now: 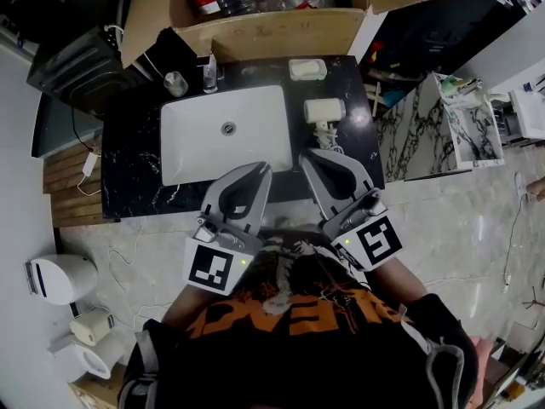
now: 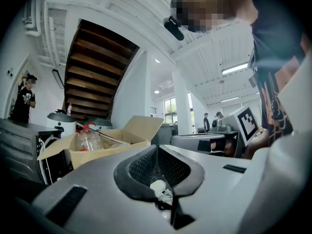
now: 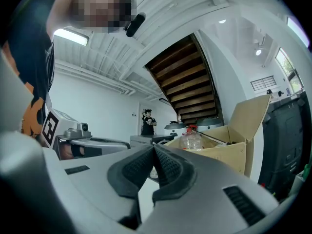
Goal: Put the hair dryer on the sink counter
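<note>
A cream hair dryer [image 1: 324,112] lies on the black marble sink counter [image 1: 132,156], just right of the white basin [image 1: 226,130], with its cord curled beside it. My right gripper [image 1: 306,155] is shut and empty, its tip close in front of the dryer's handle end. My left gripper [image 1: 264,169] hangs over the counter's front edge near the basin, also shut with nothing in it. In the left gripper view the jaws [image 2: 157,149] meet tip to tip. The right gripper view shows its jaws [image 3: 154,149] pressed together the same way.
An open cardboard box [image 1: 281,24] with plastic bottles stands behind the counter. A soap dish [image 1: 306,69], a glass [image 1: 175,83] and a small bottle [image 1: 209,75] line the counter's back. A marble slab [image 1: 417,135] stands to the right, white appliances [image 1: 60,278] on the floor left.
</note>
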Motion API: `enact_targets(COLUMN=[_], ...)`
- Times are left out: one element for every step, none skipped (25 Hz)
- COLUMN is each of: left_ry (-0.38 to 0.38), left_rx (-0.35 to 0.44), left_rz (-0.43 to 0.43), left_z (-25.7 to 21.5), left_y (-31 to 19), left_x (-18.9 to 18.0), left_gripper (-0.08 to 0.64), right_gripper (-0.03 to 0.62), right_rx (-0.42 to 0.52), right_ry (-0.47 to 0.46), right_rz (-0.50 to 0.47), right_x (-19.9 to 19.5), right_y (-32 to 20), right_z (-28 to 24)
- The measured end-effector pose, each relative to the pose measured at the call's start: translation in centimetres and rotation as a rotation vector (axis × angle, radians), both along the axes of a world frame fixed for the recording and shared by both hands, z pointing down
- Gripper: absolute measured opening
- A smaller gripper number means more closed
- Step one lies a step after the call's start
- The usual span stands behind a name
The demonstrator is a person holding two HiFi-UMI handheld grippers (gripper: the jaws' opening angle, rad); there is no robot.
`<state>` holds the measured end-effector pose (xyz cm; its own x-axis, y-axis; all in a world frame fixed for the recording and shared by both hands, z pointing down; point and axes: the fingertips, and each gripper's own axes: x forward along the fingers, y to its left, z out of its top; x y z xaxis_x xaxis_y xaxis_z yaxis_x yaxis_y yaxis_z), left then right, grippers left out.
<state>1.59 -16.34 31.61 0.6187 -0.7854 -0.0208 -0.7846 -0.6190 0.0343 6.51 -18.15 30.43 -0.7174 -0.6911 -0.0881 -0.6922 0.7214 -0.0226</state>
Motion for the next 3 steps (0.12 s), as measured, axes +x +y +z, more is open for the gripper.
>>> enact_targets(left_ry=[0.0,0.001,0.001], left_rx=[0.0,0.001,0.001], left_rz=[-0.002,-0.004,-0.006], left_z=[0.01,0.01,-0.01], left_y=[0.07,0.15,0.22], left_x=[-0.05,-0.1,-0.14], left_gripper=[0.035,0.035,0.035], right_gripper=[0.014,0.014,0.014], right_rx=[0.001,0.002,0.002], right_ry=[0.0,0.0,0.001], right_rz=[0.0,0.0,-0.001], right_x=[0.03,0.04,0.04], right_y=[0.06,0.13,0.21], right_z=[0.01,0.02,0.04])
